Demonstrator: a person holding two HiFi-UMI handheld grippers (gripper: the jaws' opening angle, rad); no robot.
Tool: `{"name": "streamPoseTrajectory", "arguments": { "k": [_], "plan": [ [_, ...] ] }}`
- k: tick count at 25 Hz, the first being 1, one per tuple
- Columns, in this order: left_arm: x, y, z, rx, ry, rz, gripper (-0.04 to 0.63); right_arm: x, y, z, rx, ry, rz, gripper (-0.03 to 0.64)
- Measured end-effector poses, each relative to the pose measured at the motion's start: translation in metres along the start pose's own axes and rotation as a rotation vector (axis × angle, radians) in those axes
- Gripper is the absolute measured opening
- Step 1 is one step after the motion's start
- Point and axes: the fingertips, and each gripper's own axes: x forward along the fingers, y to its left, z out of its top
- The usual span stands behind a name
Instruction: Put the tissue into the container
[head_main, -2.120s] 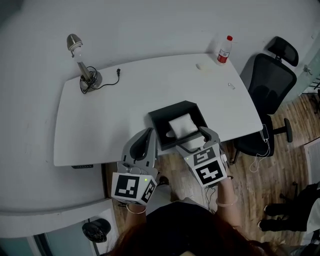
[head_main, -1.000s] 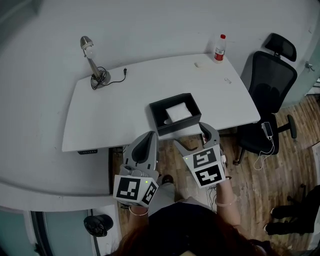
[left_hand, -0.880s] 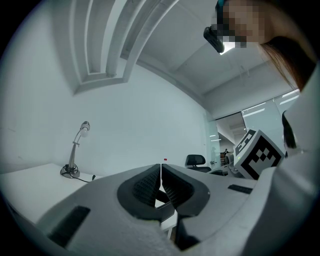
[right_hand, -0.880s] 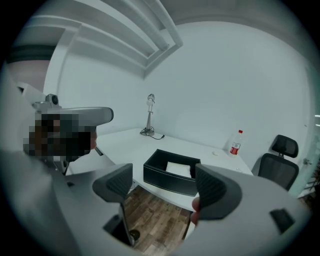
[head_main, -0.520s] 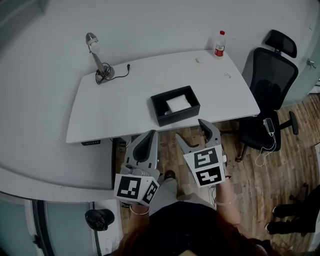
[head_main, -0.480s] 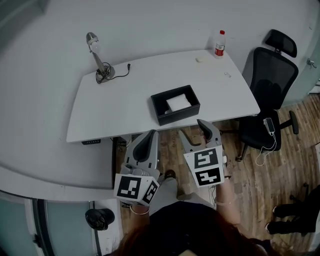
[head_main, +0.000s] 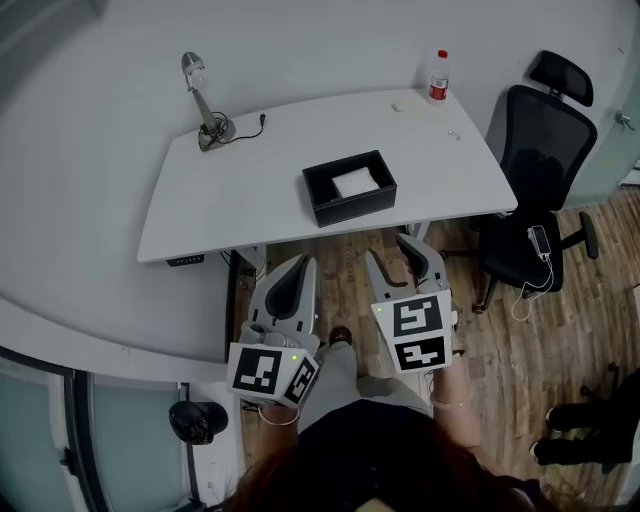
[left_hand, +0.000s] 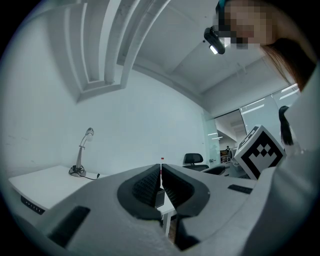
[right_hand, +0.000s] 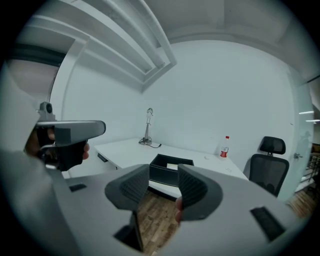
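While the right gripper (right_hand: 163, 184) is drawing its jaws together, nothing stands between them but air and a glimpse of wood floor (head_main: 520, 340) below; its ribbed pads press on nothing. Beside it the left gripper (left_hand: 161, 175) has its jaws clenched pad to pad, with only a hairline seam between them and nothing caught there.

Seen from above, both tools hang low in front of the person, the left (head_main: 292, 272) and the right (head_main: 394, 256) side by side over the floor, off the near edge of the table (head_main: 230, 200) and touching nothing on it.

By my reckoning the job is as good as finished; the tissue (head_main: 355, 182) lies flat inside the black container (head_main: 350, 207), a white square on its bottom, wholly within the walls. I can see no other tissue on the table, so nothing looks left to do.

From the right gripper the container (right_hand: 162, 176) shows straight ahead beyond the jaws, well apart from them, with the tissue (right_hand: 172, 166) just showing over its rim; the left gripper points more toward the lamp (head_main: 205, 100) at the far corner.

Further off stand a bottle (head_main: 437, 77) at the far edge and a chair (head_main: 540, 170) to the right.
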Motion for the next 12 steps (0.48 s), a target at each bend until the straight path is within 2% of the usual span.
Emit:
{"name": "streamPoseTrajectory", "arguments": {
  "k": [5,12],
  "plan": [
    [-0.014,-0.015,-0.005,0.004,0.013,0.003,0.031,-0.02,0.006,-0.002,0.003,-0.034,0.001,0.159],
    [-0.016,-0.027,-0.002,0.022,0.02,0.001,0.031,-0.039,0.005,0.002,0.02,-0.073,0.007,0.15]
  ]
}}
